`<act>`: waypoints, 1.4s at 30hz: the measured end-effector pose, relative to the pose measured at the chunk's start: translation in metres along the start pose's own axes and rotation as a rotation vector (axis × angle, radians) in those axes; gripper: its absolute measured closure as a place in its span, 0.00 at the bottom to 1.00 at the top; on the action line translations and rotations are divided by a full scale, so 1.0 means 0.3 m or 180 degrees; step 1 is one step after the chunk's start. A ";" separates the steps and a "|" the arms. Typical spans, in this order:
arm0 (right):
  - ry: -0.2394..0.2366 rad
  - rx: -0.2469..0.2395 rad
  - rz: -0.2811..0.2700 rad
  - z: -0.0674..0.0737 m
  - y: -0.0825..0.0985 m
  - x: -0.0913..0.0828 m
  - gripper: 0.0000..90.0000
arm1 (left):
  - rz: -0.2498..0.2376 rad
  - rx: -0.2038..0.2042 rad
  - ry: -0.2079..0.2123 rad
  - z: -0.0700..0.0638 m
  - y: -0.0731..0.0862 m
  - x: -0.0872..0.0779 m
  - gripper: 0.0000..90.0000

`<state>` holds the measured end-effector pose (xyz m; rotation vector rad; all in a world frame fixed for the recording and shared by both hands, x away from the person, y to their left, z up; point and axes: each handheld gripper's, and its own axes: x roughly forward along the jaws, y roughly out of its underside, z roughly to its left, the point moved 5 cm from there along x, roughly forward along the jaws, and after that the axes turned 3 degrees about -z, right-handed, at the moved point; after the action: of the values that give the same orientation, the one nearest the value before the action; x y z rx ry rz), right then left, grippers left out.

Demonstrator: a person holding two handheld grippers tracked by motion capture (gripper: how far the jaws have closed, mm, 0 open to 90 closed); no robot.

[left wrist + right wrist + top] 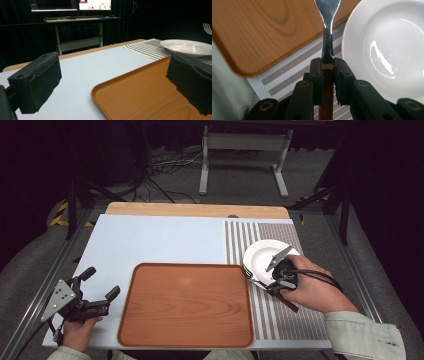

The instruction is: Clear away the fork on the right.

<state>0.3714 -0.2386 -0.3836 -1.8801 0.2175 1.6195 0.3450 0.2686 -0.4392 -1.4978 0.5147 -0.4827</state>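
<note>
Nearest the person, at the table's left front corner, the left gripper point(102, 296) rests low over the pale blue mat point(160, 240), held by the left hand point(77, 332). Its jaws stand spread wide, with nothing between them; in the left gripper view they frame bare mat and the near left corner of the tray point(140, 95).

The wooden tray point(186, 305) lies flat at the front centre of the table, its right edge just beside the striped placemat point(280, 315).

To the right, the right hand point(310, 287) holds the right gripper point(262, 282) over the striped placemat, between the tray's right edge and the plate. Its jaws are pinching a fork point(327, 32) by the wooden handle, right where wood meets metal. The metal neck runs forward from the pads, and the head reaches out over the tray's corner; the tines are cut off at the frame's top edge. The fork appears to be off the table, borne by the gripper alone.

Farther back on the placemat sits the white plate point(260, 255), upright, just beside the gripper.
</note>
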 end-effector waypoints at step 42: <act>-0.0230 0.1369 -0.0095 0.131 -0.165 0.077 0.87 | -0.0003 -0.0009 0.0003 0.000 0.001 -0.002 0.01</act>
<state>0.3694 -0.1716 -0.3892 -1.4882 0.4645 1.4773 0.3446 0.2689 -0.4395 -1.5005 0.5156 -0.4836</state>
